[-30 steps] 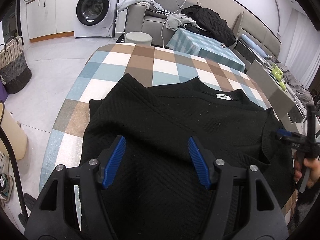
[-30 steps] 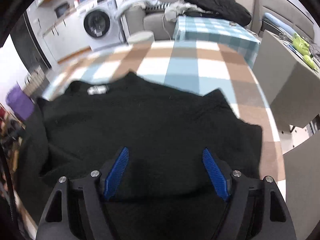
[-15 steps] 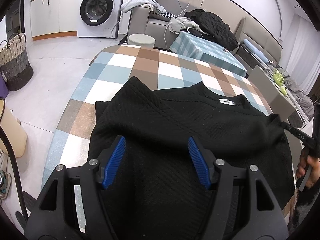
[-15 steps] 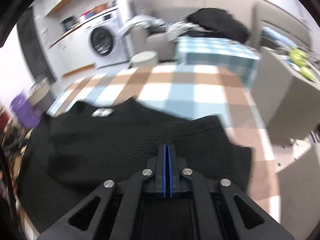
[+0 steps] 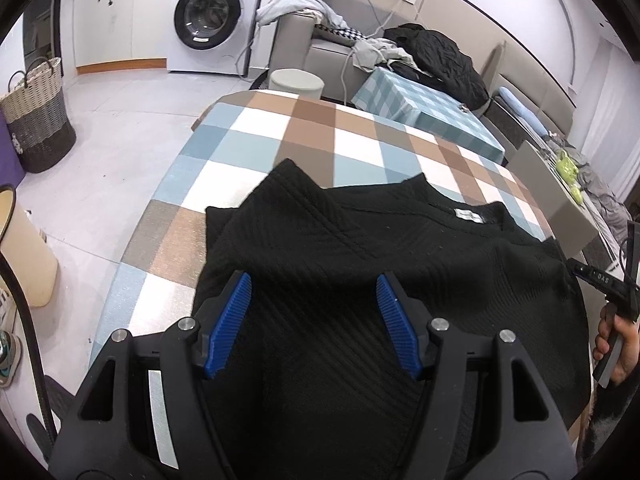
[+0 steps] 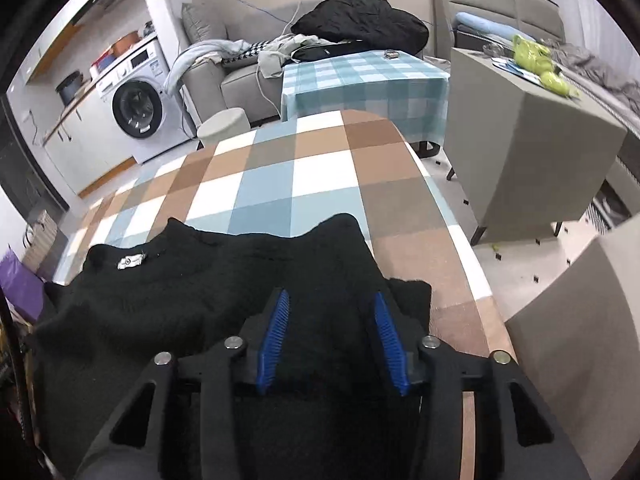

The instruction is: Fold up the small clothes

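Note:
A black ribbed sweater [image 5: 360,240] lies on the checked table [image 5: 280,128], its white neck label [image 5: 469,215] facing up. My left gripper [image 5: 313,284] hovers over the sweater's left part, open, with nothing pinched. At the far right edge of the left wrist view, a hand [image 5: 618,344] holds the right gripper's body. In the right wrist view the sweater [image 6: 200,280] and its label [image 6: 131,261] lie left of centre. My right gripper [image 6: 331,296] is over the sweater's right part, its jaws opening. Black cloth lies under the gap, and the pads do not press on it.
The table's right edge [image 6: 460,248] runs close beside my right gripper, with a grey cabinet [image 6: 520,140] beyond it. Behind the table stand a round stool [image 5: 296,82], a teal-checked small table [image 5: 424,108] and a sofa piled with clothes [image 5: 432,56]. A washing machine [image 5: 208,16] and woven basket [image 5: 36,116] are far left.
My right gripper went from open to fully shut and now stands partly open again, having shifted across the sweater's right part. My left gripper stayed open and barely moved.

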Demonstrator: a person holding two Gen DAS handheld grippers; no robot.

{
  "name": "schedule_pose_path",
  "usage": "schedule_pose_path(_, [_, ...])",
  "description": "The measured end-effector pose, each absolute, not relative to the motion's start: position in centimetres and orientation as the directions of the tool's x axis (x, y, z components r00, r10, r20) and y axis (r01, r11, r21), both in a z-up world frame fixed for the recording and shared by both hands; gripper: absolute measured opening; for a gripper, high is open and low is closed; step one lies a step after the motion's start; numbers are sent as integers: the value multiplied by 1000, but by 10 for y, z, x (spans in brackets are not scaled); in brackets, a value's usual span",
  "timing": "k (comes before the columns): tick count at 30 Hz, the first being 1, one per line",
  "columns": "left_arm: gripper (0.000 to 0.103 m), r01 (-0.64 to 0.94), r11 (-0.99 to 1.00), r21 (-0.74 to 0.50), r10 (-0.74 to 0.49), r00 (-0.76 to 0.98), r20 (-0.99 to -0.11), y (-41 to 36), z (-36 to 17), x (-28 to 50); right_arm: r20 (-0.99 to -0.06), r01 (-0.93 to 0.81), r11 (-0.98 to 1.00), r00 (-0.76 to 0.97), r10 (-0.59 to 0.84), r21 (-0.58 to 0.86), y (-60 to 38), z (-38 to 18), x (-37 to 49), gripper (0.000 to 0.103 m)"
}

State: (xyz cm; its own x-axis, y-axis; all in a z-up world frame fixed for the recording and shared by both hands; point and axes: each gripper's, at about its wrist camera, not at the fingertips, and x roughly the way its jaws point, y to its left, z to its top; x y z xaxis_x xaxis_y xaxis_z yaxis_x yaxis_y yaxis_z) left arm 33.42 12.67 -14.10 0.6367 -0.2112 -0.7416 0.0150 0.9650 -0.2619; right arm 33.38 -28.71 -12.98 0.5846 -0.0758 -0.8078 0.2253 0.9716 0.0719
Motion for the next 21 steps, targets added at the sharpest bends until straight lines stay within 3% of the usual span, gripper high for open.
schedule_pose_path(2, [63,2,964,-265,-205,636,-744,130,-143,338,-814,224,974,572,-100,37,-285,-135,342,53])
schedule_pose_path(5, [63,-16,963,-271,-199,638,-744,135,-143,341,-826,212,977,552,-118,2,-282,-145,352,52])
schedule_pose_path(6, [63,-19,961,-275,-200,640,-742,136,-142,341,-820,205,979,559,-120,-4,-280,-145,352,39])
schedule_pose_path(7, [63,-22,961,-277,-198,644,-739,137,-142,341,-813,196,981,568,-126,-15,-279,-143,351,9])
schedule_pose_path(8, [63,-27,960,-277,-194,649,-735,139,-139,341,-802,190,982,583,-126,-16,-279,-139,348,2])
schedule_pose_path(12, [63,-44,960,-277,-177,670,-721,146,-131,345,-718,261,962,684,-129,76,-298,-115,328,2])
schedule_pose_path(18, [63,-52,962,-266,-166,663,-730,144,-133,378,-801,268,959,592,-88,93,-303,-127,335,6])
schedule_pose_path(21, [63,-58,973,-223,-133,647,-751,135,-141,401,-801,240,966,595,-69,95,-295,-127,331,15])
